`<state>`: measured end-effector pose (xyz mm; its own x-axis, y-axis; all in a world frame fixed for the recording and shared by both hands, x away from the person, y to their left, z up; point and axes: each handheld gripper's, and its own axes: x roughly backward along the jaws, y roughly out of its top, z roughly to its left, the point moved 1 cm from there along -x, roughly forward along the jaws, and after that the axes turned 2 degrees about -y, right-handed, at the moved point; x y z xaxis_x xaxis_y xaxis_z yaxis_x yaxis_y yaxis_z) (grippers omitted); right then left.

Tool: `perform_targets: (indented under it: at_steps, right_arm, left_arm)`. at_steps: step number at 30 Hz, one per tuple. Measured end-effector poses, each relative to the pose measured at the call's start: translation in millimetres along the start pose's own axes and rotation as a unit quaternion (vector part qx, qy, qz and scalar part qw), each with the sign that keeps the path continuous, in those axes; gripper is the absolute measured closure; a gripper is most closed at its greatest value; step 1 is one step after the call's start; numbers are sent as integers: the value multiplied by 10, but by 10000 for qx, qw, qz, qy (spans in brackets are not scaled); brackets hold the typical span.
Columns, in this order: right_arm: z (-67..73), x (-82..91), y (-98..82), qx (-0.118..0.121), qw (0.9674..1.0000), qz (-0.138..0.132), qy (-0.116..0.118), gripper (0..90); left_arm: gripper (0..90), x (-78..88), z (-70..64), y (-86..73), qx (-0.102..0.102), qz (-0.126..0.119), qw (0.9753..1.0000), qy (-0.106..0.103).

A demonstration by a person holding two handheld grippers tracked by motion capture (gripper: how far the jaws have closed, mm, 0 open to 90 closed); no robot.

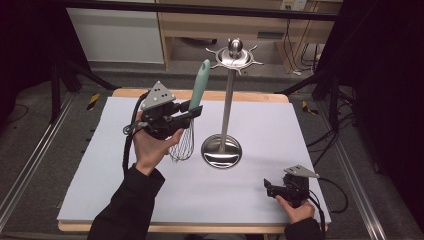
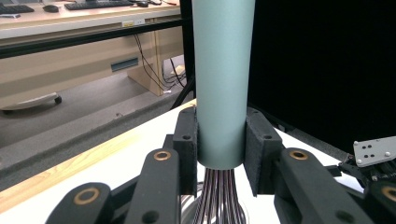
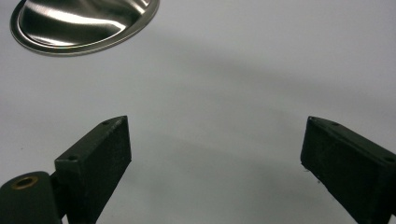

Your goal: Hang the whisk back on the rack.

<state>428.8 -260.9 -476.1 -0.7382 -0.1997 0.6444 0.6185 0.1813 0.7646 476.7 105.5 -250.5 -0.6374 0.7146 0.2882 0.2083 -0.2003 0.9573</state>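
The left gripper point(image 1: 189, 114) clamps the whisk point(image 1: 192, 112) low on its handle, upright above the table's point(image 1: 125, 190) left-centre beside the stand point(image 1: 226, 100), probably to hang it there, while the right gripper point(image 1: 274, 189) rests wide open near the front right corner.

whisk handle point(image 1: 201, 82): pale teal
whisk wires point(image 1: 183, 142): silver
stand point(image 1: 223, 148): shiny steel
table sheet point(image 1: 270, 130): white
jaws: black
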Motion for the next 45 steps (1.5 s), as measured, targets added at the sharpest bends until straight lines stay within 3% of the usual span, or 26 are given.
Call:
perform_targets:
  at_steps: [18, 45]
  right_arm:
    - [-1, 0, 1, 5, 10000, -4, 26, 90]
    - [-10, 3, -2, -65, 10000, -6, 44, 89]
  left_arm:
    - [690, -164, -23, 37, -74, 214, 9997, 44]
    - [687, -481, -7, 5, -119, 224, 9996, 137]
